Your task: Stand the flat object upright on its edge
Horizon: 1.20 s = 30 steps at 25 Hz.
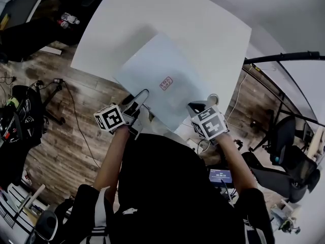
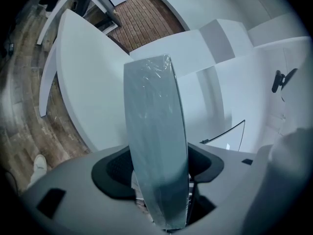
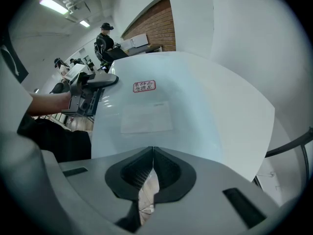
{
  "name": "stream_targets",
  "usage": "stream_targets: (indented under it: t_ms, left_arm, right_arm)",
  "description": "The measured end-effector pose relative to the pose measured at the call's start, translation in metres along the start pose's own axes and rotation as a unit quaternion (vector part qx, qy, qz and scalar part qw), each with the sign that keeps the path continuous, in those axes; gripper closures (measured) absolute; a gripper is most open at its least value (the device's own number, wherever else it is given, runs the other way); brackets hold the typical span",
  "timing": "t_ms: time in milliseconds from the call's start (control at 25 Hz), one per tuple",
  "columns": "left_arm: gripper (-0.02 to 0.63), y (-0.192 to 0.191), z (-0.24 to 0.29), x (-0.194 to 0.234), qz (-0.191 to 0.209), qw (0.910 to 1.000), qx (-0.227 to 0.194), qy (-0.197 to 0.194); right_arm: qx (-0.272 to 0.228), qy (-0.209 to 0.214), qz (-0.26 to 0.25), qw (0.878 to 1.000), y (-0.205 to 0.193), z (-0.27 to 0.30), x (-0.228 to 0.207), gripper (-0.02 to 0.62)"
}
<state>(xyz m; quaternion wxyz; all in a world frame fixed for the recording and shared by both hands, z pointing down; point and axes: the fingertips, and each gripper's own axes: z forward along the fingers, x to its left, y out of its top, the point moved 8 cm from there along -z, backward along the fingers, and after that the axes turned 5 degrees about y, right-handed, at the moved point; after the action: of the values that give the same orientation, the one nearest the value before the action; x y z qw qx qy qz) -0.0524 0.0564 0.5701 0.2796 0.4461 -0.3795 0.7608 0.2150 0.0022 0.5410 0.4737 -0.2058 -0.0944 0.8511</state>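
Our left gripper (image 1: 137,100) is clamped on the near left edge of the flat panel (image 1: 162,67), and the pale, film-wrapped sheet runs edge-on between its jaws. Our right gripper (image 3: 153,150) has its jaws fully together with nothing seen between them. Its tips sit just at the panel's near right corner, and we cannot tell whether they touch it. The panel is over the white desk (image 1: 152,14), its face with the red label (image 1: 166,83) turned up toward us, not yet standing on its edge.
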Motion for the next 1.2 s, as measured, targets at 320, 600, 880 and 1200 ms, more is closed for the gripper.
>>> stream_targets:
  t_ms: [320, 600, 880, 1200]
  left_arm:
    - [0.296, 0.027, -0.007, -0.016, 0.079, 0.9964, 0.021, 0.019]
    - [0.296, 0.052, -0.011, -0.033, 0.125, 0.9914, 0.026, 0.031]
    - [0.296, 0.082, -0.013, -0.041, 0.173, 0.9839, 0.026, 0.039]
    - [0.299, 0.105, -0.016, -0.045, 0.210, 0.9764, 0.027, 0.044]
  right_arm:
    - [-0.004, -0.017, 0.018, 1.000, 0.032, 0.006, -0.006, 0.554]
    - [-0.024, -0.023, 0.031, 0.999, 0.059, 0.014, -0.012, 0.554]
    - [-0.027, -0.039, 0.038, 0.998, 0.092, 0.027, -0.014, 0.554]
    - [-0.053, -0.036, 0.081, 0.995, 0.122, 0.037, -0.024, 0.554]
